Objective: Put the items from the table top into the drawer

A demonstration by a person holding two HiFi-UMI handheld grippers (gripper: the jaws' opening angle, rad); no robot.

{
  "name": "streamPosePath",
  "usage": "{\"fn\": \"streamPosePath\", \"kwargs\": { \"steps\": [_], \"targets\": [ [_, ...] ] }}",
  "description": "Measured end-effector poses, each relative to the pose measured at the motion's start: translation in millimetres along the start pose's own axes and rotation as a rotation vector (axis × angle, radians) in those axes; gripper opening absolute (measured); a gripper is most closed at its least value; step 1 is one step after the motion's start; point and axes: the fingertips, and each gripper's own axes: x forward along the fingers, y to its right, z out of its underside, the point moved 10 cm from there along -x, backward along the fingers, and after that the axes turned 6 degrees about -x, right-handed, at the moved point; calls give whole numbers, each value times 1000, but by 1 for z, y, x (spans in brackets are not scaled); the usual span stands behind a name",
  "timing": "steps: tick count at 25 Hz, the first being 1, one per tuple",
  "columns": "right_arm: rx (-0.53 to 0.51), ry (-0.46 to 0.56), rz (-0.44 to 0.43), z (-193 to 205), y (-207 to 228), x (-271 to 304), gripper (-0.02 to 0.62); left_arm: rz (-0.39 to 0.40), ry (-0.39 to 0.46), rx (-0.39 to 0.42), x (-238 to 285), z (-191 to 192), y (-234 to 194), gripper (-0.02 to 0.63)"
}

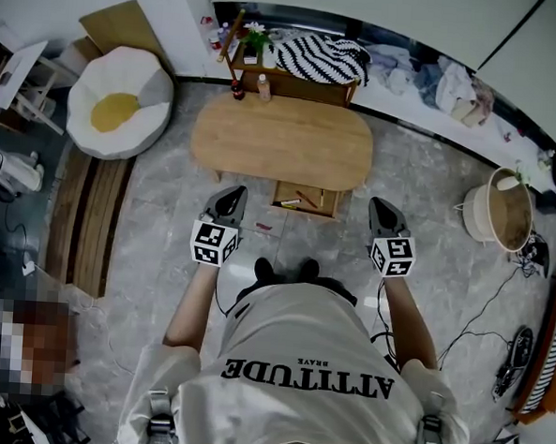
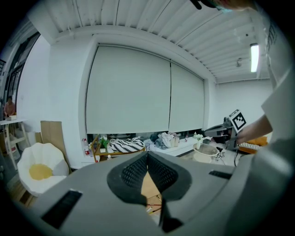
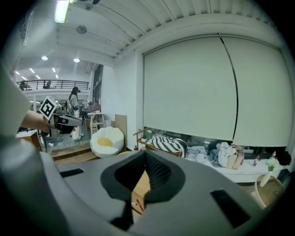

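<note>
The oval wooden table (image 1: 283, 142) has a bare top. Its drawer (image 1: 328, 203) stands pulled out toward me, with a white marker (image 1: 289, 203) and a red pen (image 1: 307, 198) lying inside. My left gripper (image 1: 230, 195) hovers just left of the drawer, shut and empty. My right gripper (image 1: 383, 208) hovers to the drawer's right, also shut with nothing in it. In the left gripper view the left gripper (image 2: 147, 155) has its jaws closed together, with the drawer (image 2: 154, 203) glimpsed beneath. In the right gripper view the right gripper (image 3: 145, 155) is likewise closed, above the drawer (image 3: 136, 205).
A small red item (image 1: 264, 227) lies on the floor by the drawer. Behind the table stands a low shelf (image 1: 291, 84) with a striped cushion (image 1: 318, 57). A white beanbag (image 1: 116, 103) sits at the left, a basket (image 1: 504, 213) at the right. Cables (image 1: 483, 323) trail on the floor.
</note>
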Motion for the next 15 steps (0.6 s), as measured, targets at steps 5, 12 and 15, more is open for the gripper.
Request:
{"fn": "streamPosePath", "kwargs": {
  "steps": [5,12,15],
  "targets": [
    [-1,6,-1,-5,0,4,18,-5,6,-3,0,-3,-5,21],
    [3,10,1,-10,-2,9,18,-12,1,-8,-1,-5,-13,21],
    [5,12,2,-11,-4,12,18,-13,3,-9,-1,-6,-18,21]
  ]
}}
